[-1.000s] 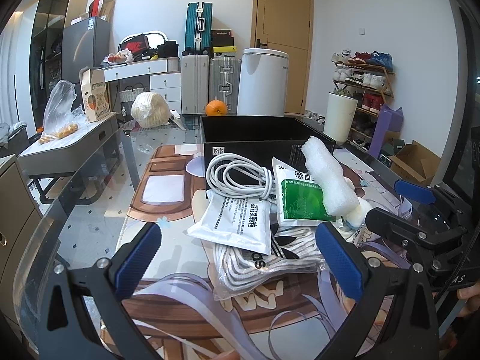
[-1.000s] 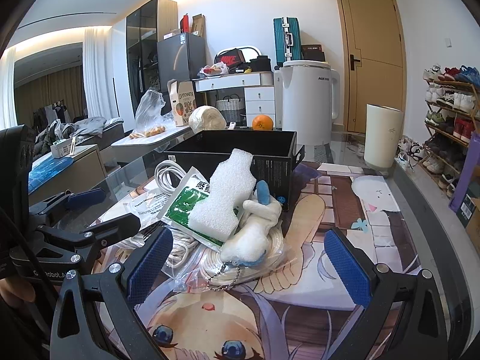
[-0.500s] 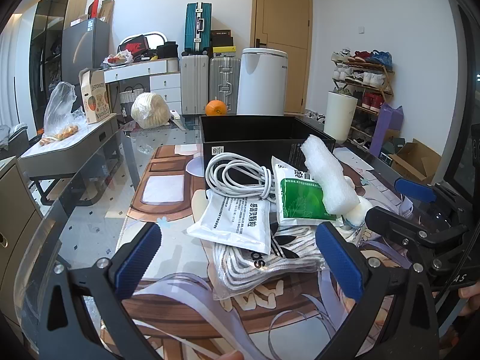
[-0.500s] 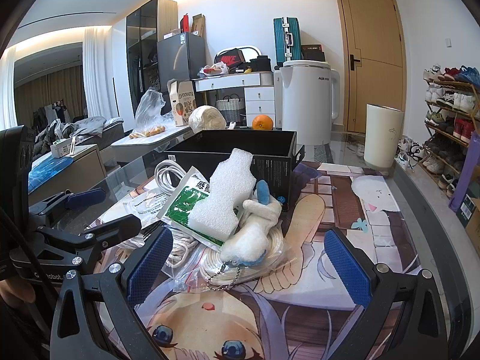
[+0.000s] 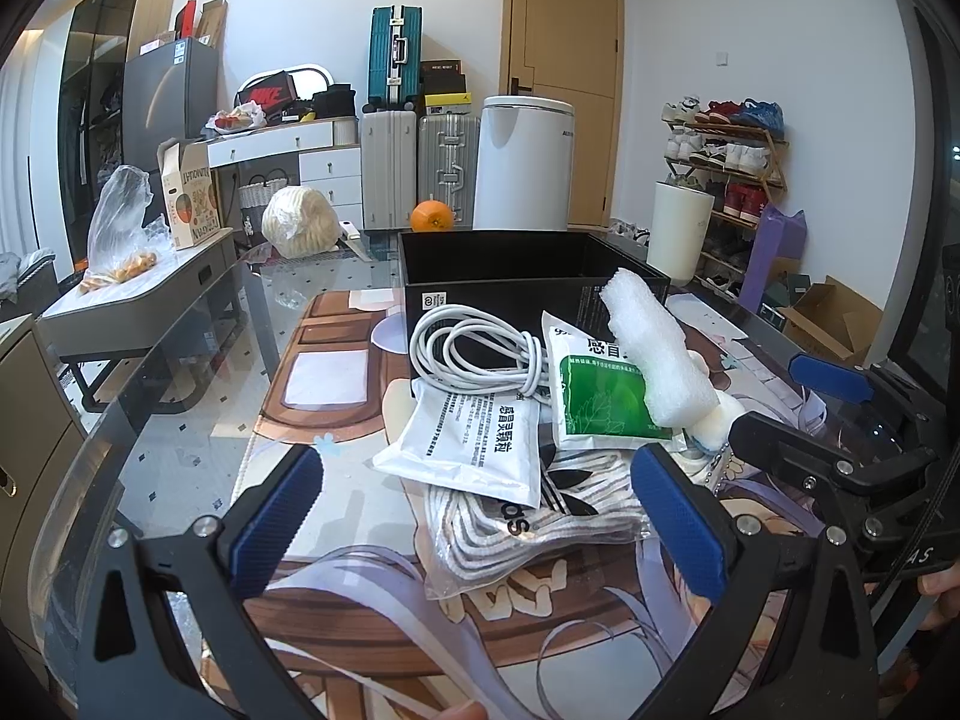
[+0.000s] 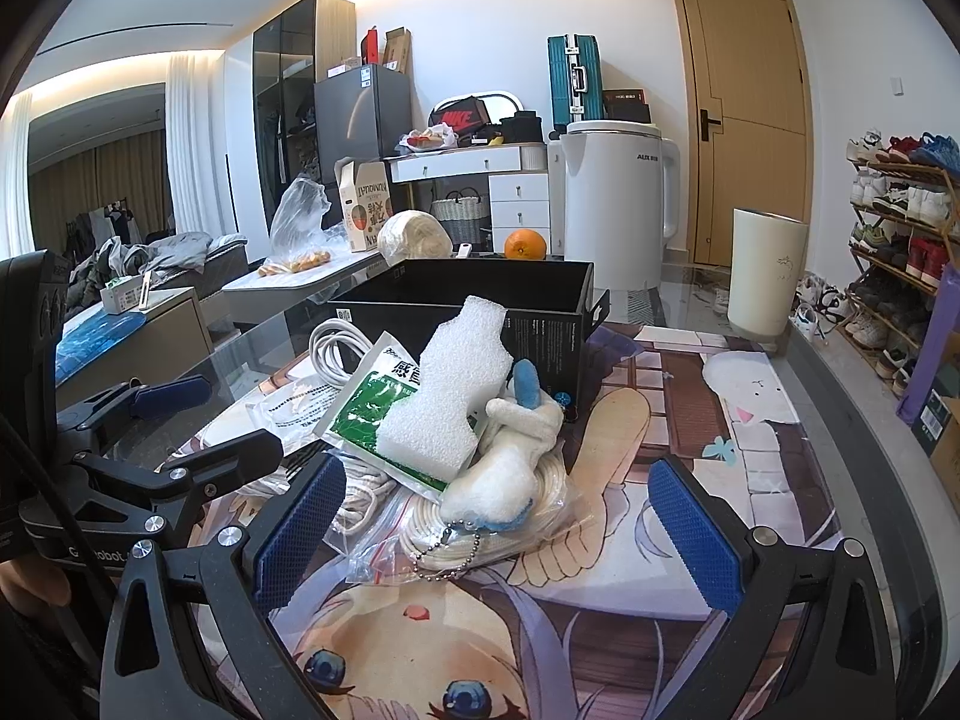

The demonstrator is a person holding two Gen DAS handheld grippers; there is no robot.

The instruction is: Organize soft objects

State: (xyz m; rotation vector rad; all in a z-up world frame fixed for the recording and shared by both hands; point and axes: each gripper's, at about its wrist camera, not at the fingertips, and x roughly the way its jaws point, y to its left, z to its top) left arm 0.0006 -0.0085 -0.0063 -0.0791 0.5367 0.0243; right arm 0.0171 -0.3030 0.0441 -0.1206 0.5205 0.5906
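Observation:
A pile of soft things lies on the printed mat in front of an open black box (image 5: 528, 276) (image 6: 474, 306). It holds a white foam block (image 5: 657, 354) (image 6: 447, 402), a green sachet (image 5: 600, 402) (image 6: 366, 402), a white sachet (image 5: 480, 441), a coiled white cable (image 5: 474, 348), a bagged white cord (image 5: 528, 528) and a white and blue plush keychain (image 6: 510, 462). My left gripper (image 5: 480, 528) is open and empty, just before the pile. My right gripper (image 6: 498, 534) is open and empty, with the plush between its fingers' line.
An orange (image 5: 431, 216) and a white kettle (image 6: 612, 204) stand behind the box. A wrapped round bundle (image 5: 300, 228) sits at the back left. The glass table edge (image 5: 150, 372) curves along the left. Each gripper shows in the other's view, close beside the pile.

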